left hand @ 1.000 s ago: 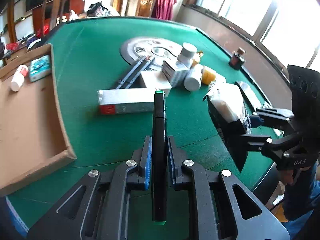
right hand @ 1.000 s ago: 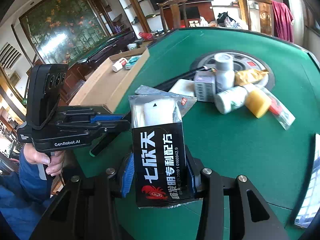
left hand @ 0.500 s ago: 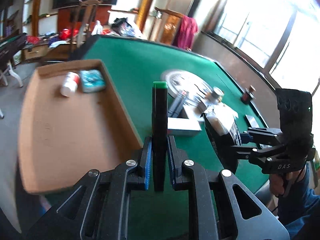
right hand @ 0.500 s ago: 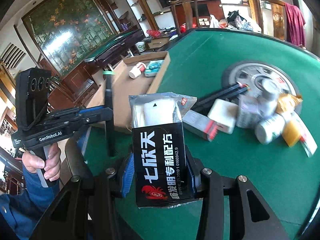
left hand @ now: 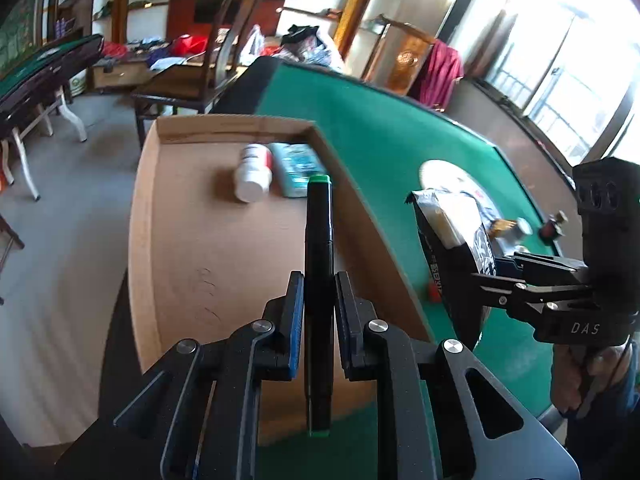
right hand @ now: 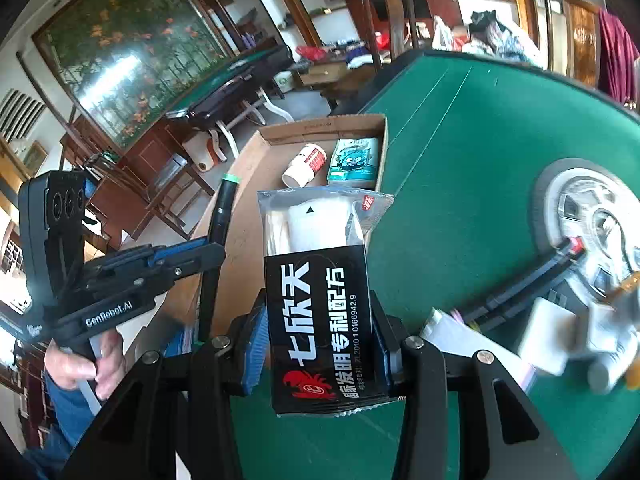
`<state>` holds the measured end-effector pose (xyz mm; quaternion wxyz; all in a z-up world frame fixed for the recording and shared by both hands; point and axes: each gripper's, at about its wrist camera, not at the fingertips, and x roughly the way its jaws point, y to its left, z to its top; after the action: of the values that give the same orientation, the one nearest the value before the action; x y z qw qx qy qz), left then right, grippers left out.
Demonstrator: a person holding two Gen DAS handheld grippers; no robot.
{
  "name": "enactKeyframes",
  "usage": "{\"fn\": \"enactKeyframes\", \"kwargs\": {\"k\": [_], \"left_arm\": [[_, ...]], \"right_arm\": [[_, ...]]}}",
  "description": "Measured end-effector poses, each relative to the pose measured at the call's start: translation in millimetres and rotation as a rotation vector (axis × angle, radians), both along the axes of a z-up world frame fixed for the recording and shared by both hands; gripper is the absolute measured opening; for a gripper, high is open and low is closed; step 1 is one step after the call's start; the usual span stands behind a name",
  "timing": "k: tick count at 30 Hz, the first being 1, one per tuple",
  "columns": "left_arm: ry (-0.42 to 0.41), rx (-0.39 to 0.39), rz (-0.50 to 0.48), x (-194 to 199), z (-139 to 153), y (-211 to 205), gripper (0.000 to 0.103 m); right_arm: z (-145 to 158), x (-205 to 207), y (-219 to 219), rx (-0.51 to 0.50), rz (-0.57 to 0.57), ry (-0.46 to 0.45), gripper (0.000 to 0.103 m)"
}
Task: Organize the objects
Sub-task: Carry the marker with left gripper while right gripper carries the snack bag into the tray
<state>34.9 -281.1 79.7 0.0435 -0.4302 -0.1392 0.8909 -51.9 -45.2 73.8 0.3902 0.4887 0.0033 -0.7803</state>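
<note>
My left gripper is shut on a black marker with green ends, held upright over the near part of the cardboard tray. In the right wrist view that left gripper and its marker show at the left. My right gripper is shut on a black-and-clear packet with white print, above the green table just right of the cardboard tray. The packet and right gripper appear at the right of the left wrist view.
A white bottle and a teal pack lie at the tray's far end. A pile of boxes and bottles sits by the round centre disc. Chairs and another table stand beyond the table edge.
Both grippers have swung left from the pile toward the cardboard tray, each keeping its grip. The marker now hangs over the tray; the packet has come near the tray's right wall.
</note>
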Motion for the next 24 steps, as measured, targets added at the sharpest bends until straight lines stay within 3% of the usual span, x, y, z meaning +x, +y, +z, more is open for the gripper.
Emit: {"fn": "enactKeyframes", "kwargs": {"k": [7, 15, 24], "left_arm": [[-0.098, 0.033, 0.097, -31.8, -26.6, -34.8, 0.014], [-0.188, 0.003, 0.114, -71.8, -30.5, -49.3, 0.015], [-0.219, -0.002, 0.142, -116.4, -33.8, -62.9, 0.015]], "right_arm": [[-22.6, -32.5, -44.3, 0.049, -0.043, -0.045, 0.043], [-22.0, -61.1, -81.3, 0.098, -0.098, -0.024, 0.043], [-32.6, -88.6, -104.5, 0.132, -0.172, -0.053, 0.044]]}}
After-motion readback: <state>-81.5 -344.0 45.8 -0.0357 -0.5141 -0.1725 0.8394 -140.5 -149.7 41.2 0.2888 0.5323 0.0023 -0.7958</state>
